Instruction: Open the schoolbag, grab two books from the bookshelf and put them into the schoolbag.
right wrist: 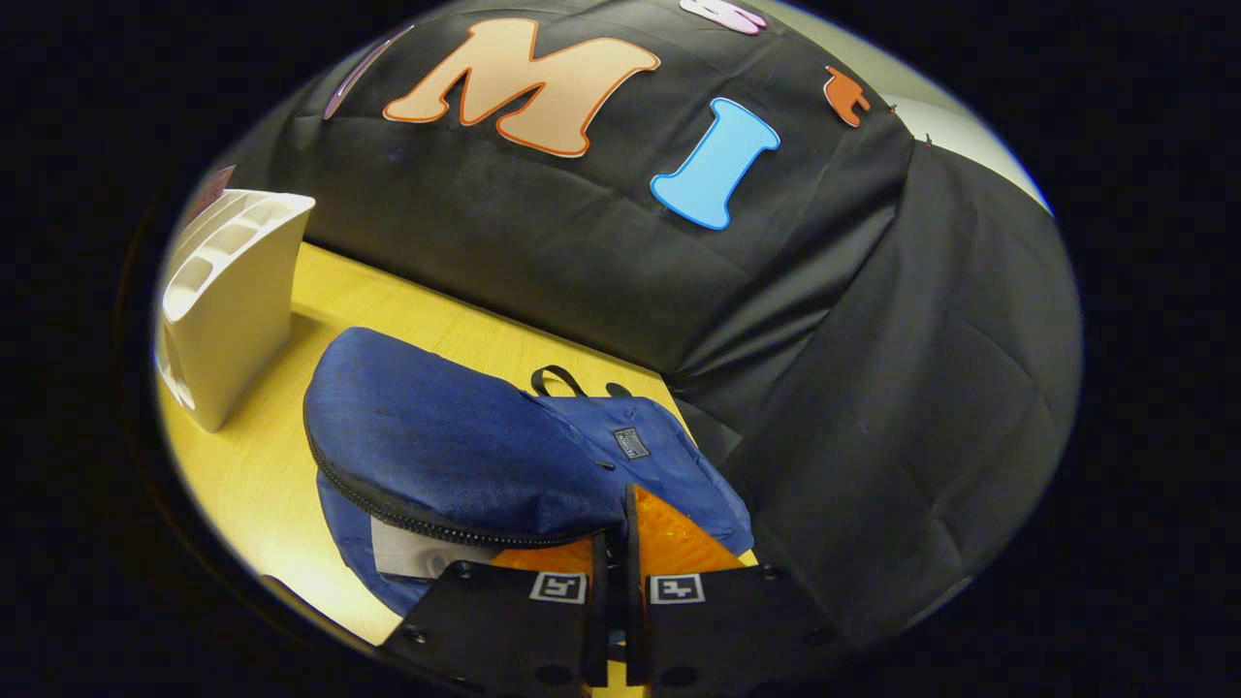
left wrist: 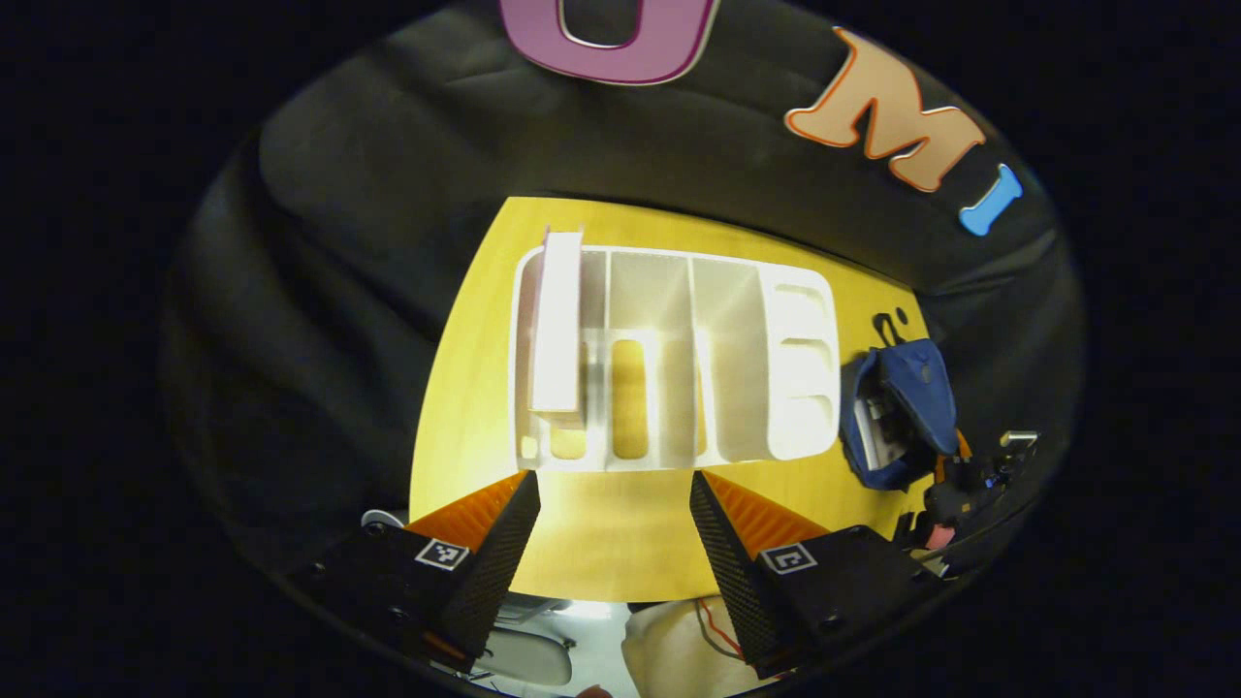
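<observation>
white flat book (left wrist: pixel 557 325) stands upright in the far-left slot of the white plastic slotted bookshelf (left wrist: pixel 795 368), at 11 o'clock from the spread left gripper (left wrist: pixel 613 504); right gripper (right wrist: pixel 613 543) pinches the blue fabric schoolbag (right wrist: pixel 436 436) flap.

Dim booth, one hard light from above, strong fisheye bending in both views.

In the left gripper view the white bookshelf (left wrist: pixel 669 359) glares, its dividers nearly blown out, and a bright patch washes the yellow surface (left wrist: pixel 620 543) just below it. The dark wall cloth swallows detail. Edges curve heavily and soften toward the rim. In the right gripper view light is more even: the blue schoolbag (right wrist: pixel 465 456) shows its weave sharply and casts a soft shadow on the surface, while the bookshelf at the rim looks stretched and slightly blurred.
</observation>
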Available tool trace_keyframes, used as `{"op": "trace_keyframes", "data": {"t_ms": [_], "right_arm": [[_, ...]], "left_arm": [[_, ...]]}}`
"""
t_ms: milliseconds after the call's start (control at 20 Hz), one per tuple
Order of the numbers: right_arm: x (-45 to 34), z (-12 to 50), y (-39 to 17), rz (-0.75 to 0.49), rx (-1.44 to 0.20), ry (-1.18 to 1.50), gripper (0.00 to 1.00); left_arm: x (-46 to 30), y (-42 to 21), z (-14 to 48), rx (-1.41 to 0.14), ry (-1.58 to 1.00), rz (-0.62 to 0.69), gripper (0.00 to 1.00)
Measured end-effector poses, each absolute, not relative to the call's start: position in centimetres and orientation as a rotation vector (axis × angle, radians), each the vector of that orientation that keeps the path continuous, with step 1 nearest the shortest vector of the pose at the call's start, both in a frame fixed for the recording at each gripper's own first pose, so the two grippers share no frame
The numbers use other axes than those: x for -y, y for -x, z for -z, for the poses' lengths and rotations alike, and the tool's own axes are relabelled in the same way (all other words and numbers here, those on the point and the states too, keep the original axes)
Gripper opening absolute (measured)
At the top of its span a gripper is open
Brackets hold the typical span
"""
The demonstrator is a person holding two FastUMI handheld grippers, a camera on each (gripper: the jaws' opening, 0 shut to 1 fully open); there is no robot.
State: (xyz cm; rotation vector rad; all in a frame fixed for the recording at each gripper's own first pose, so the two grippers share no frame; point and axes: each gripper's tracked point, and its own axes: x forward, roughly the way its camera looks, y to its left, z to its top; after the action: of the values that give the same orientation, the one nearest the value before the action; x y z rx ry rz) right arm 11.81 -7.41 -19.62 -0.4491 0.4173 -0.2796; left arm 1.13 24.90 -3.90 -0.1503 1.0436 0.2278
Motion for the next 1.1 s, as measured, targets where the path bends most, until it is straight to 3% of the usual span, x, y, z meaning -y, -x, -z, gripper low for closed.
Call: {"op": "trace_keyframes", "data": {"t_ms": [650,1000,1050,1100], "right_arm": [[6.9,19.9,-11.5,0.326,-0.458,0.48,0.1],[6.7,20.1,-11.5,0.33,-0.471,0.498,0.1],[6.7,20.1,-11.4,0.331,-0.473,0.5,0.1],[6.7,20.2,-11.4,0.332,-0.474,0.501,0.1]], "left_arm": [[-31.3,-8.3,9.6,-1.16,0.091,-0.257,0.84],[-32.7,-11.2,11.6,-1.192,0.035,-0.262,0.63],[-32.7,-11.5,11.8,-1.197,0.029,-0.257,0.5],[-32.6,-11.8,12.1,-1.204,0.028,-0.253,0.52]]}}
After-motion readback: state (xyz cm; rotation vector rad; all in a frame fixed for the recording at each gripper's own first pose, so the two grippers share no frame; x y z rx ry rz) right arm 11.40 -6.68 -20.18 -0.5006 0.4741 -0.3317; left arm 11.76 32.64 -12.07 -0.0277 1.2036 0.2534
